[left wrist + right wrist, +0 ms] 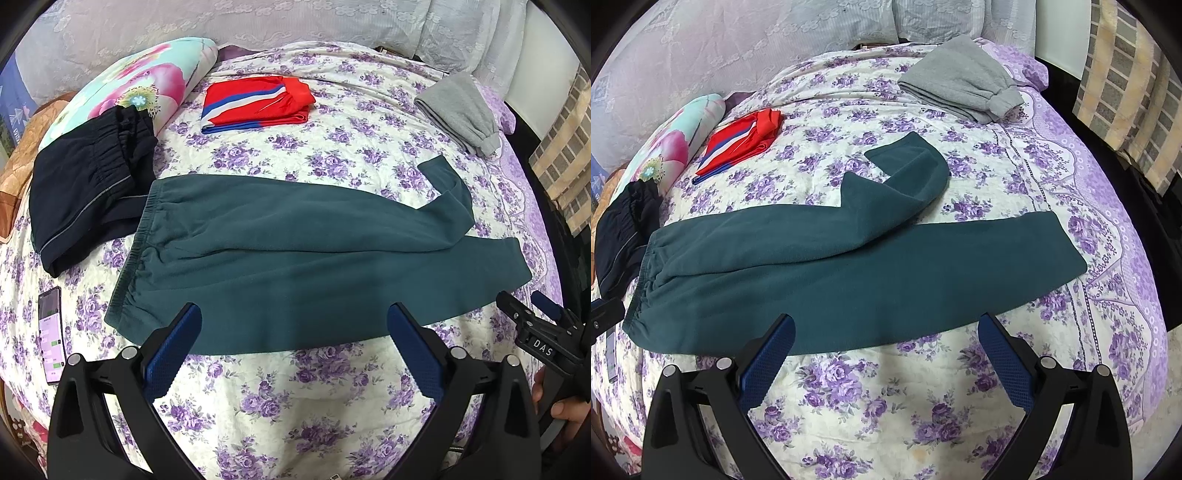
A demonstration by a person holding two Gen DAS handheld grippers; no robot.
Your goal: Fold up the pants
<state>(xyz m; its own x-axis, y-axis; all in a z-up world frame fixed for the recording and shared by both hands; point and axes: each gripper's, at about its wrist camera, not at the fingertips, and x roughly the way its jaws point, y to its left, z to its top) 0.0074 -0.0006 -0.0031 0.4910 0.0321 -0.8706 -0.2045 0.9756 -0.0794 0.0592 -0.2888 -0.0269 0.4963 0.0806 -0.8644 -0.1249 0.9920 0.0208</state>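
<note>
Dark teal fleece pants [295, 266] lie across the flowered bedspread, waistband to the left, legs to the right. The near leg lies straight. The far leg's end is bent back on itself [916, 166]. My left gripper [293, 325] is open and empty, hovering over the pants' near edge. My right gripper [886, 332] is open and empty over the same near edge, farther right. The right gripper also shows in the left wrist view [532, 314], off the near leg's cuff.
Folded navy pants [88, 199] lie left of the waistband. Folded red, white and blue shorts [255, 103] and folded grey pants [461, 114] lie farther back. A phone [51, 332] lies at the left. A flowered pillow [140, 88] sits back left. The bed edge drops off at the right.
</note>
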